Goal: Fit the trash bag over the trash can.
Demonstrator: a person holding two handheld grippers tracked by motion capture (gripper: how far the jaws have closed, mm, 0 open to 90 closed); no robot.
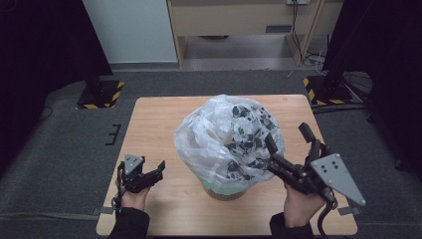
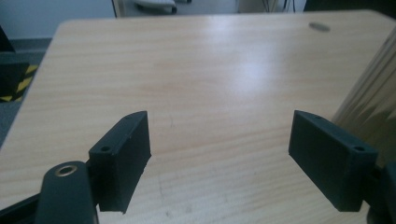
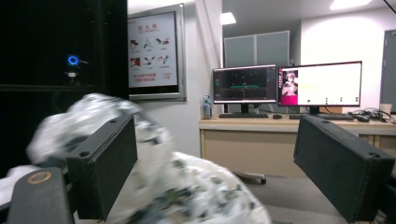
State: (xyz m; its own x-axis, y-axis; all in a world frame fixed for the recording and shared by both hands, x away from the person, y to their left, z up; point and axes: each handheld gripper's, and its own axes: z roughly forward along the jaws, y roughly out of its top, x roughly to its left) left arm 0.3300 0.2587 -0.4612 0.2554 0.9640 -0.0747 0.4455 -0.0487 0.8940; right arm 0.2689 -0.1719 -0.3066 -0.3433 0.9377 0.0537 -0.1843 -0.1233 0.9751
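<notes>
While the clear plastic bag (image 1: 229,137), black-and-white patterned inside, sits over a small bin (image 1: 224,190) at the high view's centre, the right gripper (image 1: 291,144) at lower right holds jaws spread at its edge, nothing pinched. Left gripper (image 1: 152,169), lower left: jaws spread over bare wooden table (image 1: 154,124).

A light wood-grain worktop (image 1: 159,119) stands on grey carpet (image 1: 59,144). Two black stand bases edged with yellow-and-black hazard tape (image 1: 102,94) flank its far corners, below dark curtains (image 1: 40,40) at either side. Beyond it are a pale wall panel (image 1: 129,30) and a wooden desk frame (image 1: 239,20) with hanging cables. The right gripper view shows a framed poster (image 3: 153,51), two lit monitors (image 3: 287,84) on a beige desk (image 3: 243,140), and ceiling lights (image 3: 348,4).
</notes>
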